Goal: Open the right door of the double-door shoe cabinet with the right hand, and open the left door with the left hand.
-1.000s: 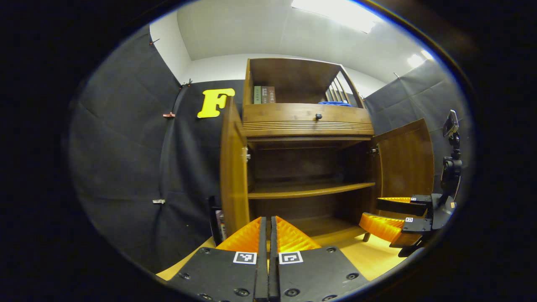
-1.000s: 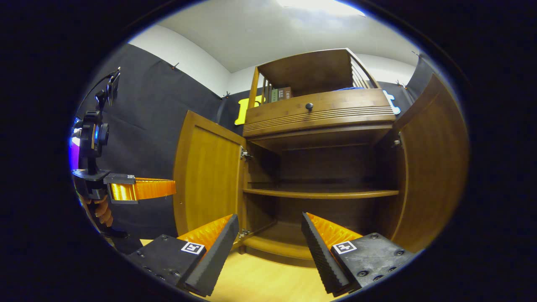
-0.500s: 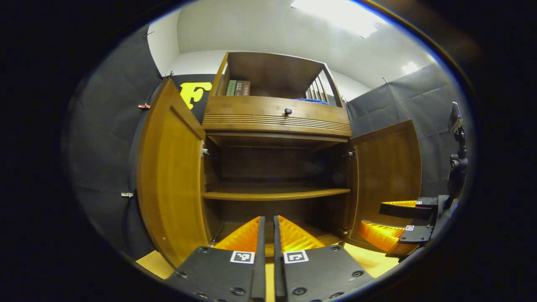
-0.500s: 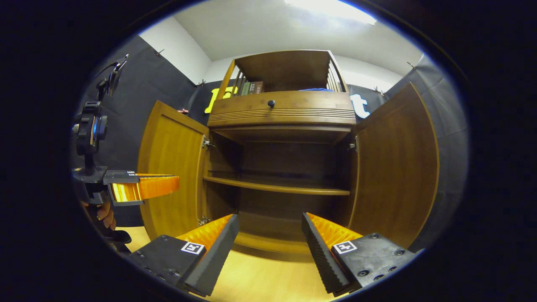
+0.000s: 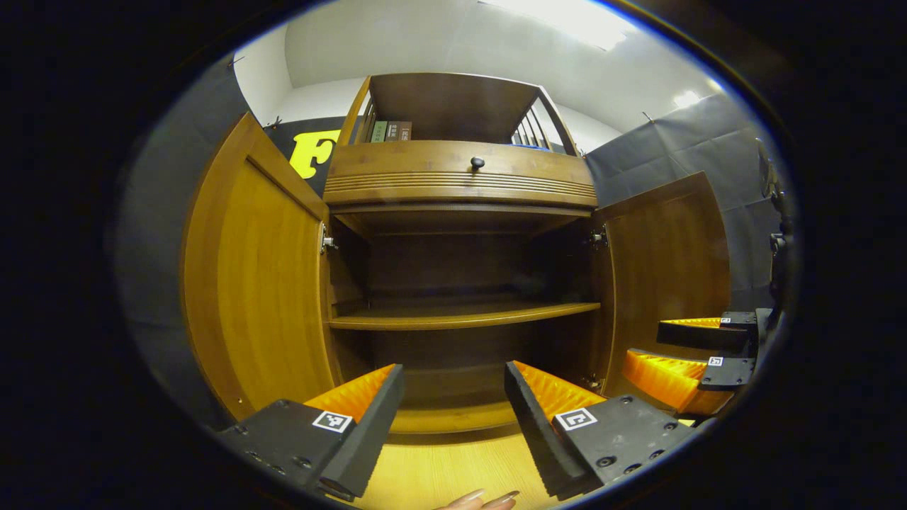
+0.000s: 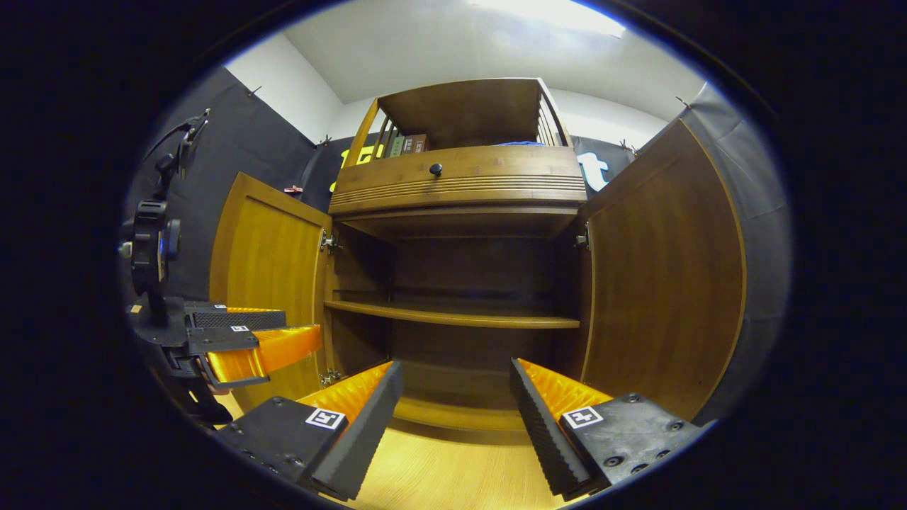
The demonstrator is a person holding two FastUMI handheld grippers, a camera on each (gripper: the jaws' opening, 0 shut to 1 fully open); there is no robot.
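Presently the left door (image 5: pixel 258 276) stands swung wide at the left, the shoe cabinet (image 5: pixel 460 283) interior exposed at centre, the right door (image 5: pixel 666 262) swung wide at the right. Left tool (image 5: pixel 450 425) spread, pinching nothing; right tool (image 6: pixel 453 425) likewise spread and empty, both near the cabinet front. Risk, as judged: either tool brushing a door while withdrawing could swing it partly closed

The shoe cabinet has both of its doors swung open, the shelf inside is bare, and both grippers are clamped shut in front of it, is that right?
Not quite: the grippers are open, not shut. The left gripper view shows the left gripper with its fingers spread apart, and the right gripper view shows the same of the right gripper. The rest holds: the left door and right door stand open, and the shelf is bare.
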